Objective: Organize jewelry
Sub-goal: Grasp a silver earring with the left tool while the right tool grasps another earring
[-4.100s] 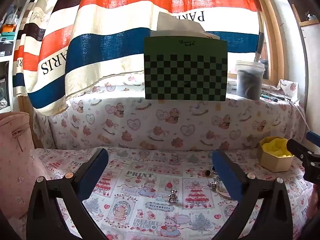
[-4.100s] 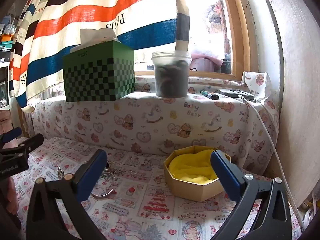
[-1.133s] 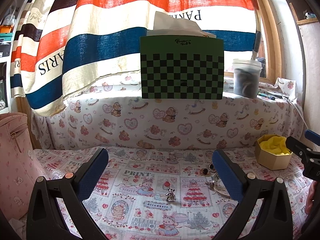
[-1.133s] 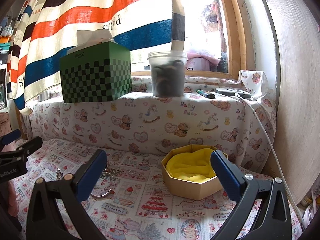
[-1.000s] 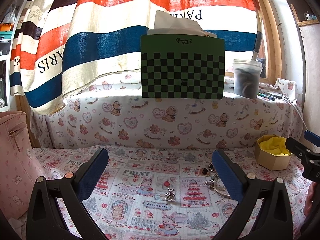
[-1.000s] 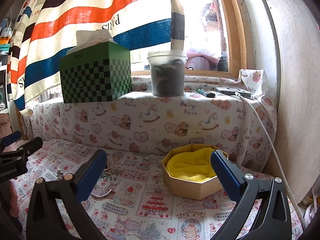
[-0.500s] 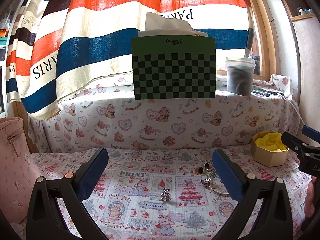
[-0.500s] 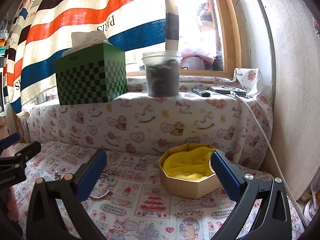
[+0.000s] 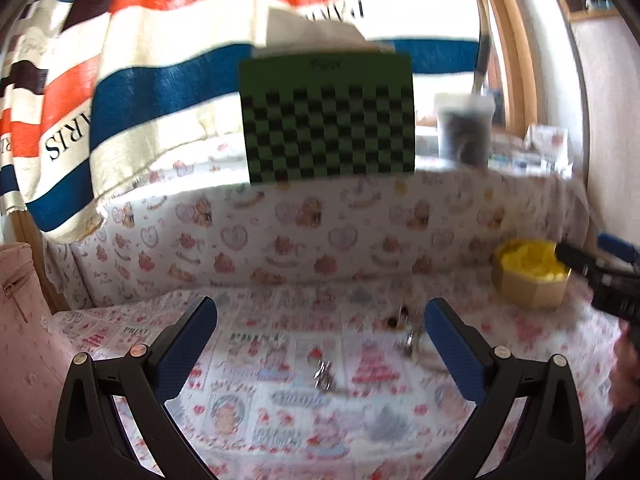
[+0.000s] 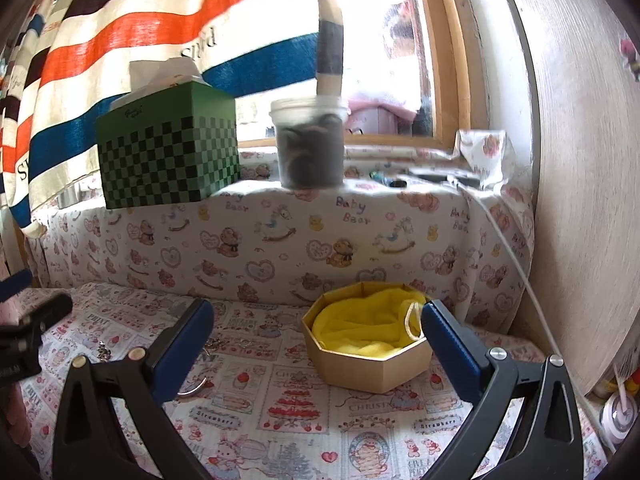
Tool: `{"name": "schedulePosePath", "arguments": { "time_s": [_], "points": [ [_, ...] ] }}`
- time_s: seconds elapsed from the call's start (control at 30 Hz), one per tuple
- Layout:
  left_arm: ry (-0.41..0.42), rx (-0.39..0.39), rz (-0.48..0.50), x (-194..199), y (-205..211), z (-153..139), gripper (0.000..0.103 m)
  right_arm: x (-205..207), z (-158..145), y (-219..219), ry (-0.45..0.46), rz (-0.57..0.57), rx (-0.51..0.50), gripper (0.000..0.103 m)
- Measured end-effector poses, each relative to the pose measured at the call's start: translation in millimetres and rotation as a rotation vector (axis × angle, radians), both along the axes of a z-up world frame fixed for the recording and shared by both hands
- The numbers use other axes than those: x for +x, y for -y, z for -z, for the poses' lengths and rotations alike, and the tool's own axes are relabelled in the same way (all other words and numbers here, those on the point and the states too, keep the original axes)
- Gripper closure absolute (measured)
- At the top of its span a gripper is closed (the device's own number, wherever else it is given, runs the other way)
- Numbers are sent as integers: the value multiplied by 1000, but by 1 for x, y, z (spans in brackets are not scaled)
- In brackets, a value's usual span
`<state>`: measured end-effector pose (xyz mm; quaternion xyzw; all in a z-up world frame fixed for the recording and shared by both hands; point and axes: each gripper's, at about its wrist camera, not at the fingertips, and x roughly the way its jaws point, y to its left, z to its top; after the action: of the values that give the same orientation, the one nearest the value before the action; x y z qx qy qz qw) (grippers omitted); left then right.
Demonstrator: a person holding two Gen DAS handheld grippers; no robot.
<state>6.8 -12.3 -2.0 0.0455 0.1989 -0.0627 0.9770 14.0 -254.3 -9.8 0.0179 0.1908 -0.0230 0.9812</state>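
A tan octagonal box (image 10: 362, 354) lined with yellow cloth (image 10: 360, 326) sits on the printed cloth at the right; it also shows in the left wrist view (image 9: 530, 282). A small silver charm (image 9: 325, 374) lies between my left fingers. A bangle and small pieces (image 9: 412, 340) lie to its right, blurred; they also show in the right wrist view (image 10: 200, 368). My left gripper (image 9: 320, 344) is open and empty above the charm. My right gripper (image 10: 316, 340) is open and empty, just left of the box.
A green checkered tissue box (image 9: 328, 118) and a lidded jar (image 10: 310, 142) stand on the covered ledge behind. A striped curtain (image 9: 160, 60) hangs at the back. A pink bag (image 9: 20, 320) stands at the left. A white cable (image 10: 516, 264) runs down the right wall.
Both grippers have drawn back and risen a little, so the ledge and box sit lower and smaller. The left view is now motion-blurred. Both jaws stay open.
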Motion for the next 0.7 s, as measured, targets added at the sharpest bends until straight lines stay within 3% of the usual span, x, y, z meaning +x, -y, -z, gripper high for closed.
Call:
{"name": "schedulePosePath", "arguments": {
  "time_s": [0.13, 0.2, 0.23, 0.33, 0.4, 0.47, 0.57, 0.7],
  "points": [
    [-137, -43, 15, 14, 4, -10, 1, 11, 2, 25, -44, 40, 121, 0],
    [-185, -115, 30, 17, 4, -20, 6, 18, 5, 35, -78, 59, 159, 0],
    [-202, -112, 37, 17, 8, -24, 10, 20, 7, 39, -93, 70, 172, 0],
    [-232, 13, 30, 19, 31, -34, 17, 26, 10, 44, -126, 68, 198, 0],
    [-304, 39, 48, 25, 43, -34, 21, 27, 9, 42, -132, 39, 195, 0],
    [-422, 1, 91, 37, 48, -29, 38, 26, 9, 40, -125, 22, 188, 0],
    [-561, -45, 94, 53, 47, -14, 49, 23, 9, 35, -129, -29, 197, 0],
    [-644, -67, 12, 68, 29, 7, 63, 22, 8, 25, -133, -67, 165, 0]
  ]
}}
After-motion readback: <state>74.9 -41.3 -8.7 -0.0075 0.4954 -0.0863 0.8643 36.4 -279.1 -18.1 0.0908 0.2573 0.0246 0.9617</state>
